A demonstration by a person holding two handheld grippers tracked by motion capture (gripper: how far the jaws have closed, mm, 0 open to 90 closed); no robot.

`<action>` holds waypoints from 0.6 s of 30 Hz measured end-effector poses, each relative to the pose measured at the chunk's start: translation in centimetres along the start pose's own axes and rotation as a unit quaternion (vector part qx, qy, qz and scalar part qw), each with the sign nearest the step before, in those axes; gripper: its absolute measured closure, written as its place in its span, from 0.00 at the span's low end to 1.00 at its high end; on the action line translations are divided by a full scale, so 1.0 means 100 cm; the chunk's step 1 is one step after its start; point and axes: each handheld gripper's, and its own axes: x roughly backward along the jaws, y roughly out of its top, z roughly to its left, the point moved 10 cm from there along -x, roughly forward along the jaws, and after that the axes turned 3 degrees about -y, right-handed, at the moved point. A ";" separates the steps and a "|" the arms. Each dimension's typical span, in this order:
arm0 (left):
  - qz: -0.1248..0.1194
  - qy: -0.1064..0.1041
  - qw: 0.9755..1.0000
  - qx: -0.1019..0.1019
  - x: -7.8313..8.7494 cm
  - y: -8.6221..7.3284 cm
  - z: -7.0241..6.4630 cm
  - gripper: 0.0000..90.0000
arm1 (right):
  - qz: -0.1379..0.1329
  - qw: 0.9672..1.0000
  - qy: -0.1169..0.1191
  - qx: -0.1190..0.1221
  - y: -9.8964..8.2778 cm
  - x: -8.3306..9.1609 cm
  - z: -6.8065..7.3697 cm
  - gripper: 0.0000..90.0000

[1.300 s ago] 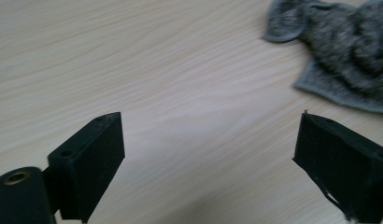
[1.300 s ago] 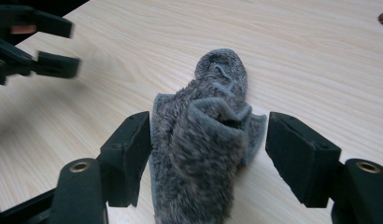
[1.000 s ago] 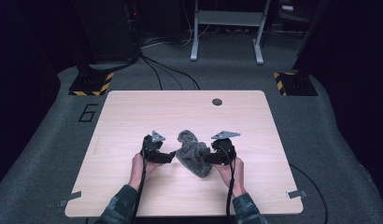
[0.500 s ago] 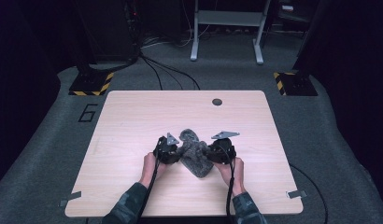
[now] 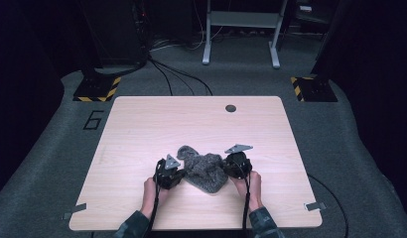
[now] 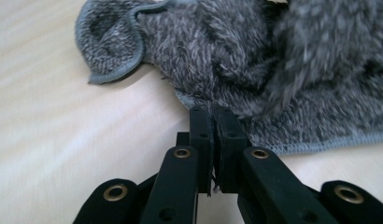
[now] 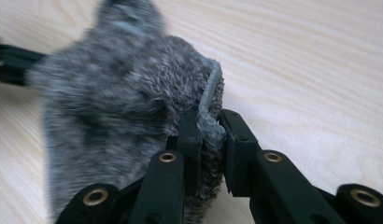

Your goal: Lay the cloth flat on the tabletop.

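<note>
While a grey towel lies bunched on the table, both grippers flank it. The left gripper pinches its hem; the right gripper clamps a bound edge. Both edges seem secured, with any spreading or folding apparently still undone.

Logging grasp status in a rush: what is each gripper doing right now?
Left gripper: closed on the hemmed edge of the fluffy grey cloth.
Right gripper: closed on the same cloth's hemmed edge.

Mottled grey fuzzy cloth with lighter grey hem, pale wood-grain table, black hand-held gripper
</note>
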 end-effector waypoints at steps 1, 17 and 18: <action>0.000 0.000 1.000 0.003 0.005 -0.005 -0.002 0.97 | 0.003 1.000 -0.003 0.003 -0.003 -0.001 -0.002 0.88; -0.003 0.051 0.999 0.008 0.042 0.002 0.029 0.38 | -0.010 1.000 0.018 -0.018 -0.004 0.023 -0.027 0.51; -0.001 0.059 0.998 0.003 0.040 0.004 0.035 0.37 | -0.013 1.000 0.019 -0.017 0.000 0.023 -0.028 0.51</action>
